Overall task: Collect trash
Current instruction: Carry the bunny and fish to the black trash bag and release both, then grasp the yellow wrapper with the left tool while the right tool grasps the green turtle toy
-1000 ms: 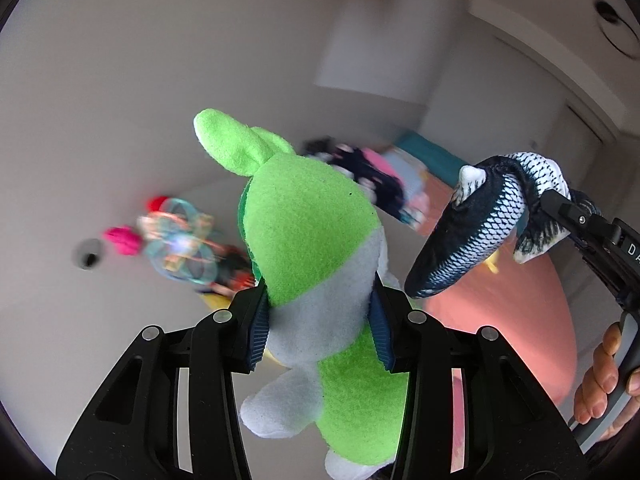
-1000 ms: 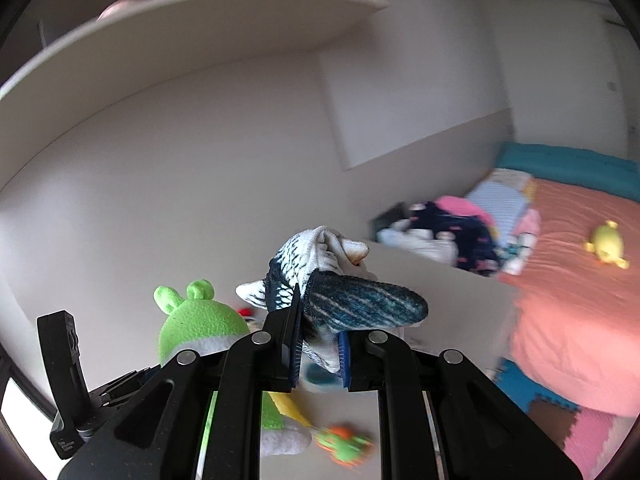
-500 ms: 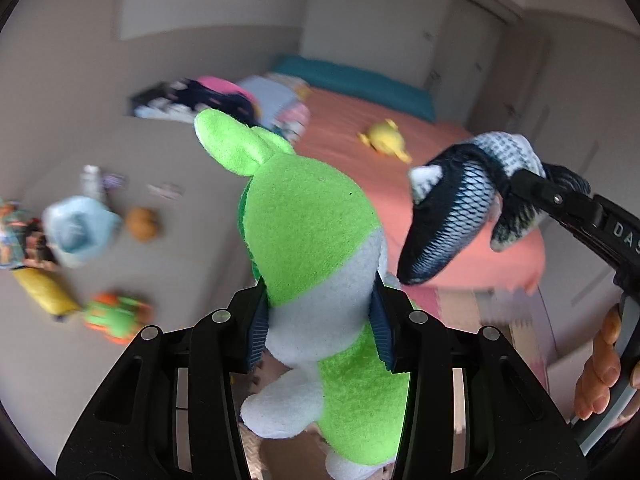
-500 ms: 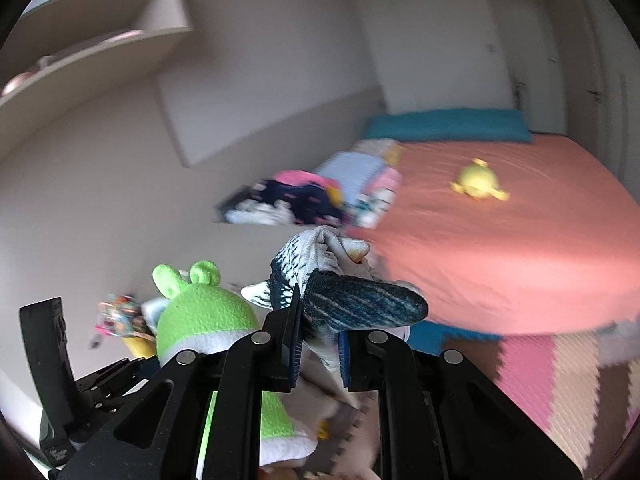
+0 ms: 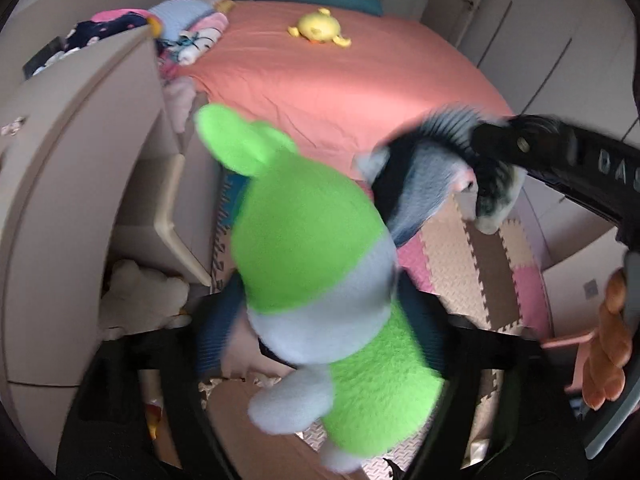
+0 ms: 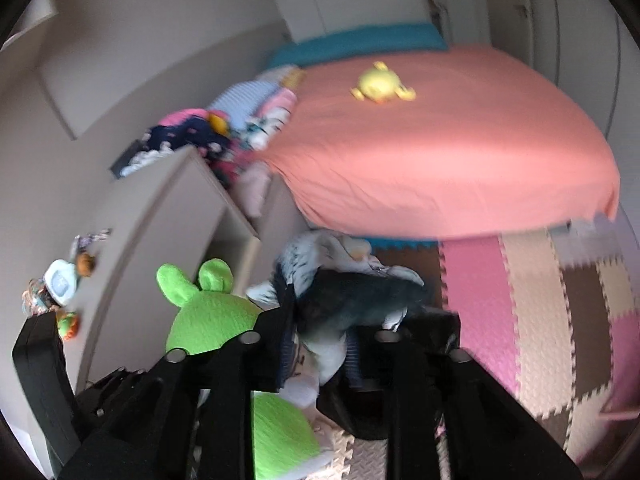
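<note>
A green-and-white plush toy [image 5: 304,248] hangs blurred and tilted between the spread jaws of my left gripper [image 5: 320,332]. The jaws are opening, and a gap shows beside the left pad [image 5: 210,336]. A blue-and-white scaled fish plush [image 6: 340,304] sits between the jaws of my right gripper [image 6: 320,348], which are also opening; its pads stand a little off the fish. In the left wrist view the fish plush [image 5: 424,176] and the right gripper [image 5: 560,160] show at the right. The green plush [image 6: 208,316] appears low left in the right wrist view.
A bed with a salmon sheet [image 5: 340,64] carries a yellow plush [image 5: 318,30] and a clothes pile [image 5: 192,28]. A beige dresser [image 5: 80,140] stands left, a white plush [image 5: 140,300] beneath it. Coloured foam mat tiles [image 5: 460,264] cover the floor. A hand [image 5: 608,340] grips the right tool.
Both grippers swung from the wall and dresser top down toward the floor beside the bed. Both pairs of jaws have spread, and the green plush has tilted loose.
</note>
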A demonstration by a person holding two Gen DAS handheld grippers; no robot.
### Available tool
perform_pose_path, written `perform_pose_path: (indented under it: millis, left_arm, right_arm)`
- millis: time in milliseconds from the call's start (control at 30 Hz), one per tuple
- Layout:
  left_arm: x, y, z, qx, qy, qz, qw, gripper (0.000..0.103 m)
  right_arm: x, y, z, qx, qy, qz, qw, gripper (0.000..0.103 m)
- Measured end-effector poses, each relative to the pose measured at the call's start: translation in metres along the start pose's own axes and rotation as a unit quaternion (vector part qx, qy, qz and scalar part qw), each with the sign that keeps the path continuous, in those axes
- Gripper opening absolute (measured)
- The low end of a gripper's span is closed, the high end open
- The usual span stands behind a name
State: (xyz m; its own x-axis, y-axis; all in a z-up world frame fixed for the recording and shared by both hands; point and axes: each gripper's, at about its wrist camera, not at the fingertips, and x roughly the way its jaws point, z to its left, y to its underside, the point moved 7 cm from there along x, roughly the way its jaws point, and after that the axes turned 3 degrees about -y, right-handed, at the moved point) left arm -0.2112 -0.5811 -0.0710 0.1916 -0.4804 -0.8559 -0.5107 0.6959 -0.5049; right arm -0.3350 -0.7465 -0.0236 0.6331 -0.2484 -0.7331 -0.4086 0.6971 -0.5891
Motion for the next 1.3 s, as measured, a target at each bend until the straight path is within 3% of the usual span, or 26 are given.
perform_pose_path:
  millis: [33,167,500,633,867,1100,1300]
  left_arm:
    - [0.003,0.000,-0.003,0.006,-0.010,-0.007,0.9999,0.097]
    - [0.008,-0.001,-0.004,0.013,-0.027,-0.005,0.9995,0.097]
    - [0.003,-0.007,0.015,-0.017,-0.029,-0.013,0.9994,0.097]
    - [-0.010,-0.008,0.033,-0.029,-0.031,-0.019,0.9989,0.097]
    - [-0.051,-0.011,0.090,-0.064,-0.060,-0.039,0.9953,0.097]
    - [-0.102,-0.003,0.182,-0.147,-0.118,-0.066,0.9800,0.097]
    - [-0.146,0.024,0.263,-0.222,-0.169,-0.078,0.9571,0.097]
  right_arm:
    - [0.000,-0.001,-0.010,0.016,0.013,-0.012,1.000,0.084]
    - [0.000,-0.006,-0.024,0.032,0.032,-0.025,0.999,0.084]
    - [-0.001,-0.013,-0.011,0.028,0.014,-0.030,0.999,0.084]
    - [-0.004,-0.016,0.009,0.017,-0.003,-0.036,0.999,0.085]
    - [-0.013,-0.024,0.082,-0.035,-0.053,-0.045,0.997,0.087]
    - [-0.012,-0.018,0.168,-0.099,-0.103,-0.036,0.989,0.087]
    - [-0.003,0.001,0.241,-0.155,-0.142,-0.016,0.977,0.087]
